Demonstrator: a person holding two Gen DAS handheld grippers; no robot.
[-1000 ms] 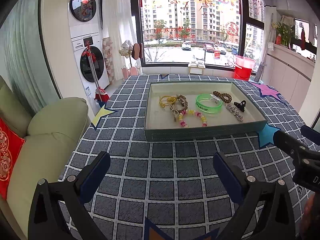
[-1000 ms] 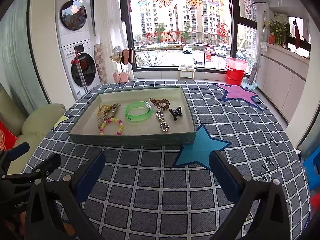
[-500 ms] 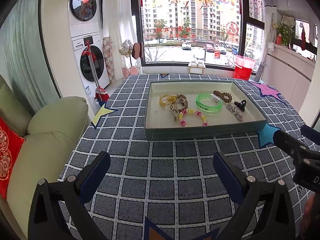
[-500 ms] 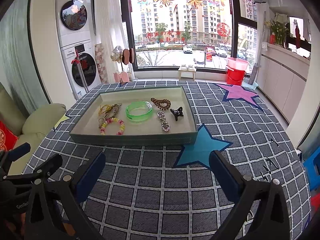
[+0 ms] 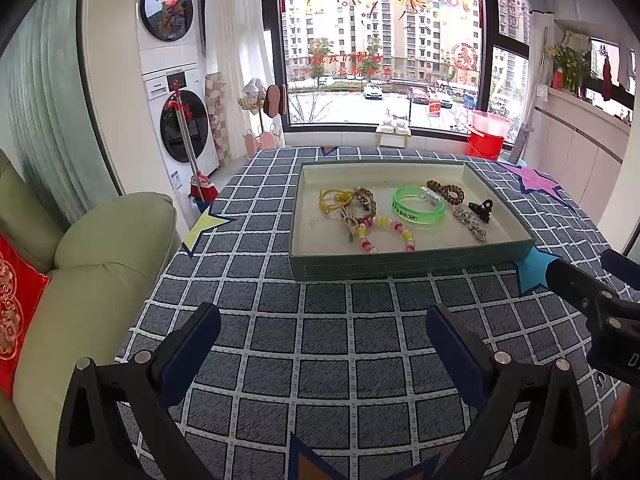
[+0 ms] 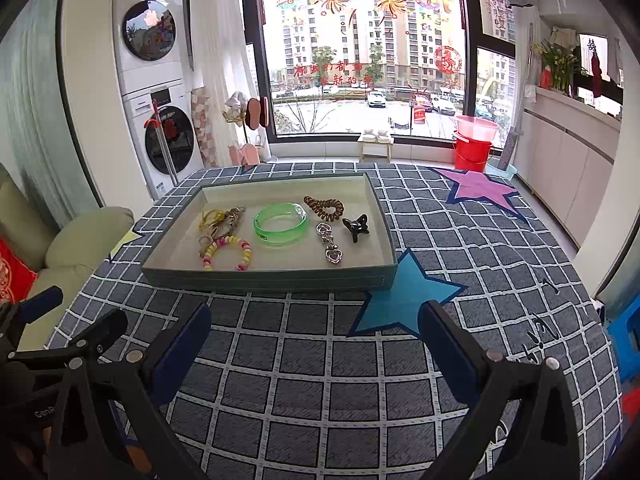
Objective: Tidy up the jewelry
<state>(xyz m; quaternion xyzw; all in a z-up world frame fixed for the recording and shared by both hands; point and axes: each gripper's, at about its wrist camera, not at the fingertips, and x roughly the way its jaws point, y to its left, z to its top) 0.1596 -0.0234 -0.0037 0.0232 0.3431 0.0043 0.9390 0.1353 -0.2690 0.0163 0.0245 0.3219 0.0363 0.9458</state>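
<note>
- Left gripper [image 5: 322, 340]: fingers spread wide, holding nothing, hovering over the checked cloth [image 5: 320, 360] short of the tray [image 5: 400, 270].
- Jewelry lies in the tray: beaded bracelet [image 6: 226, 254], green bangle [image 6: 281, 224], black clip [image 6: 356, 227].
- Right gripper [image 6: 312, 340]: likewise spread and unladen; best to approach one separate piece from above, avoiding the tangle.

Green bangle [image 5: 418, 210] in the tray has a dark label band ending in "APP"; the rest is too small to read. "GenR" is printed in white on the left claw's [image 6: 44, 413] black body, cut off after that, seen from the right wrist view. Red characters on the window [image 6: 329, 68] are not legible. A white "D" shows on the right claw's [image 5: 632, 358] body at the frame edge.
</note>
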